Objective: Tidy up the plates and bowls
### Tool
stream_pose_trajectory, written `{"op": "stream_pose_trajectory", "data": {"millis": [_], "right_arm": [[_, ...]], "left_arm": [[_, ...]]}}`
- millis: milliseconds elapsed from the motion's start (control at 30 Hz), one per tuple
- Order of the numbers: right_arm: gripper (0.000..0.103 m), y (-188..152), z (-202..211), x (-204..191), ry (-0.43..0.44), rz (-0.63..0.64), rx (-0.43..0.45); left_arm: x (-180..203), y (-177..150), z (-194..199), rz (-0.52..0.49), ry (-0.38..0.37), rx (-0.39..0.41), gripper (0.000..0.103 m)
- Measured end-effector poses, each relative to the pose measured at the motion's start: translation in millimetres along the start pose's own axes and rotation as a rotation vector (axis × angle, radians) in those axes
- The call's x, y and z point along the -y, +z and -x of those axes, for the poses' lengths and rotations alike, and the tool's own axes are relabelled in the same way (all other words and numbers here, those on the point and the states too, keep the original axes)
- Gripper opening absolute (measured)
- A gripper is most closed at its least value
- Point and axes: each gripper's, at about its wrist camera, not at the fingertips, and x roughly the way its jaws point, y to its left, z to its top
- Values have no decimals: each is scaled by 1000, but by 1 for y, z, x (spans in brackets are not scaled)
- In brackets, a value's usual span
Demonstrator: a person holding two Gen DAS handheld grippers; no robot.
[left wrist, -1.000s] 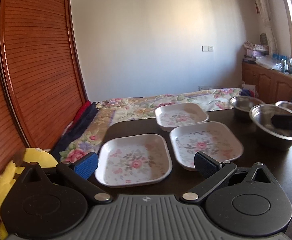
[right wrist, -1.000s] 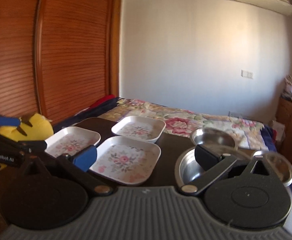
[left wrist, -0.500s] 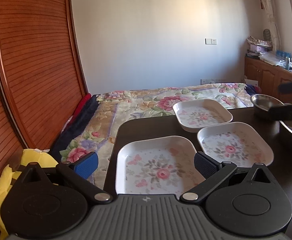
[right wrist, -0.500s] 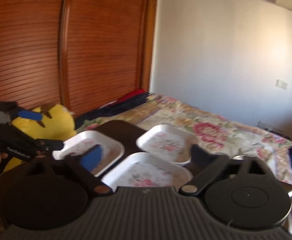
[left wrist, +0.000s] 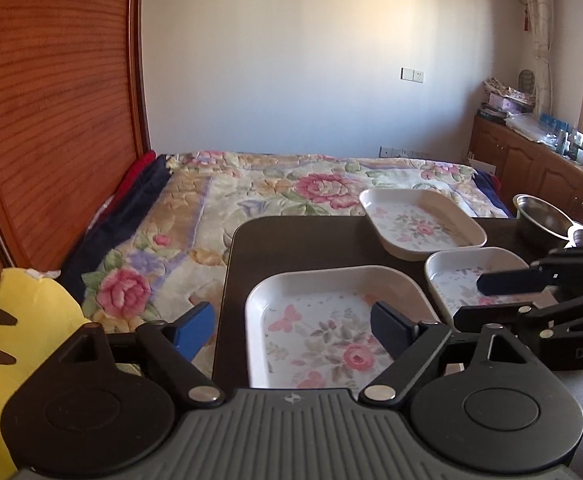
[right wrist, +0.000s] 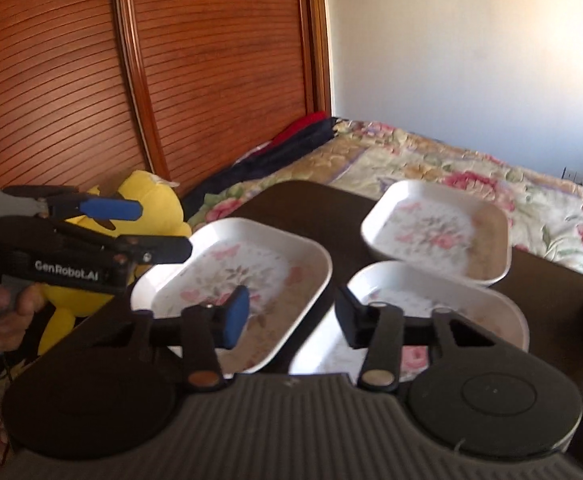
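Three white square plates with flower prints lie on a dark table (left wrist: 299, 240): a near left plate (left wrist: 331, 320), a right plate (left wrist: 471, 276) and a far plate (left wrist: 419, 220). My left gripper (left wrist: 291, 330) has its jaws closing. The near left plate's left rim lies between them, untouched. My right gripper (right wrist: 293, 318) is also closing, above the gap between the near left plate (right wrist: 251, 264) and the right plate (right wrist: 451, 300), and grips nothing. A steel bowl (left wrist: 539, 216) stands at the table's far right.
A yellow plush toy (left wrist: 23, 340) sits left of the table beside wooden slatted doors (left wrist: 51, 120). A bed with a floral quilt (left wrist: 271, 192) lies beyond the table's far edge. A hand (right wrist: 7, 304) holds the left gripper (right wrist: 159, 228).
Both grippers have swung left and come closer to the near left plate. Their jaws have narrowed, the right pair much more. The steel bowls have slid toward the right edge of both views.
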Motion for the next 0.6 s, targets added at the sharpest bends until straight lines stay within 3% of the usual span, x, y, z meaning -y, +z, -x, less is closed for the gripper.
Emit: {"op": "stream_pose_trajectory", "data": {"millis": [233, 600], "right_arm": [[35, -1, -19, -7, -13, 4, -49], [31, 1, -36, -16, -57, 5, -120]], "left_arm": [[-16, -10, -13, 11, -24, -35, 66], [-22, -17, -20, 17, -45, -58, 53]]}}
